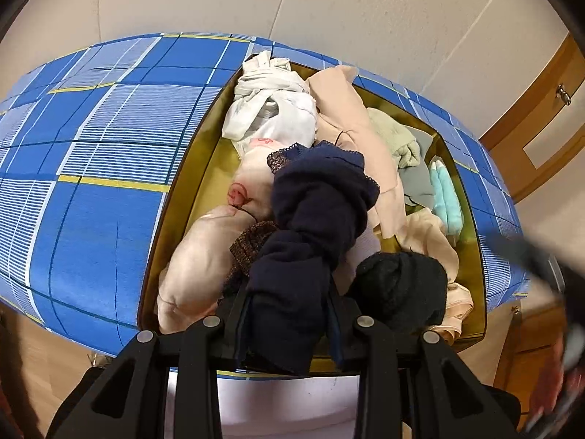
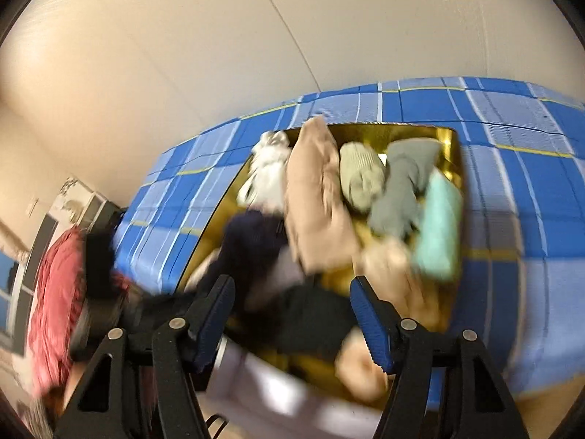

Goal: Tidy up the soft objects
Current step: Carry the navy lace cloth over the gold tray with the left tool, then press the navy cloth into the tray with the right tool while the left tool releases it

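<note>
A gold-lined storage box (image 1: 215, 168) sits on a bed with a blue checked sheet (image 1: 91, 139). It holds white (image 1: 270, 109), beige (image 1: 351, 128), pink (image 1: 197, 256), green, grey, mint (image 1: 446, 194) and black (image 1: 402, 285) soft garments. My left gripper (image 1: 289, 314) is shut on a dark navy lace-trimmed garment (image 1: 314, 205), holding it over the box. My right gripper (image 2: 292, 311) is open and empty above the box's near end (image 2: 449, 139); its view is blurred. The navy garment also shows in the right wrist view (image 2: 252, 241).
A cream wall rises behind the bed. A wooden cabinet with a knob (image 1: 563, 95) stands at the right. A red-sleeved arm (image 2: 55, 292) shows at the left of the right wrist view. Bare sheet lies left of the box.
</note>
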Tool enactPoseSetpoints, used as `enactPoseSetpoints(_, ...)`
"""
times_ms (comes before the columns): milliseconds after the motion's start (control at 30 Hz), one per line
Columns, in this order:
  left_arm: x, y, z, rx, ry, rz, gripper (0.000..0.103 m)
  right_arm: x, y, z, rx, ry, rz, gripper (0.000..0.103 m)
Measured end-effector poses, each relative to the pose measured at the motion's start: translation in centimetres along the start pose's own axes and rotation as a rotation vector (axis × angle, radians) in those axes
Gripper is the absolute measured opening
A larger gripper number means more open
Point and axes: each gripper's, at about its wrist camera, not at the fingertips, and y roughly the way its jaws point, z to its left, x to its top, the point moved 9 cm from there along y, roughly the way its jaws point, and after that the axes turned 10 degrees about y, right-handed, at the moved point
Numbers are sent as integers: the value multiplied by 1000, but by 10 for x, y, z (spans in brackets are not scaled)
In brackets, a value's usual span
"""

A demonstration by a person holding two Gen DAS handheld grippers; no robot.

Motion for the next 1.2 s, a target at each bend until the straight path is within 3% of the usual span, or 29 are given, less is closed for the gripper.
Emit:
enactPoseSetpoints(133,-1,-3,2,1,-20,-17,33,33,54,1,-102,1,28,58)
enactPoseSetpoints(267,-2,-5,6,-6,-61,-28,33,37,88,-2,-77,70,108,54)
enactPoseSetpoints(300,-1,-4,6,-9,-69,-23,33,35,95,-7,-92,81,137,45)
enactPoseSetpoints(333,0,-2,5,-15,-75,-14,33,33,97,-12,-114,82,146,37)
enactPoseSetpoints(467,8,5,4,1,-87,0,34,38,85,-37,-155,123,116,34)
enactPoseSetpoints(667,15,18,-6,-19,-66,16,36,27,69,-47,-141,74,118,34)
enactPoseSetpoints(833,12,1,2,-44,-66,-50,42,21,42,-8,-65,-50,19,47)
enactPoseSetpoints(967,0,-15,15,1,-64,-104,43,9,55,31,-6,-121,61,47)
enactPoseSetpoints(1200,-9,-43,23,94,11,-174,43,-6,105,61,-103,-337,122,40)
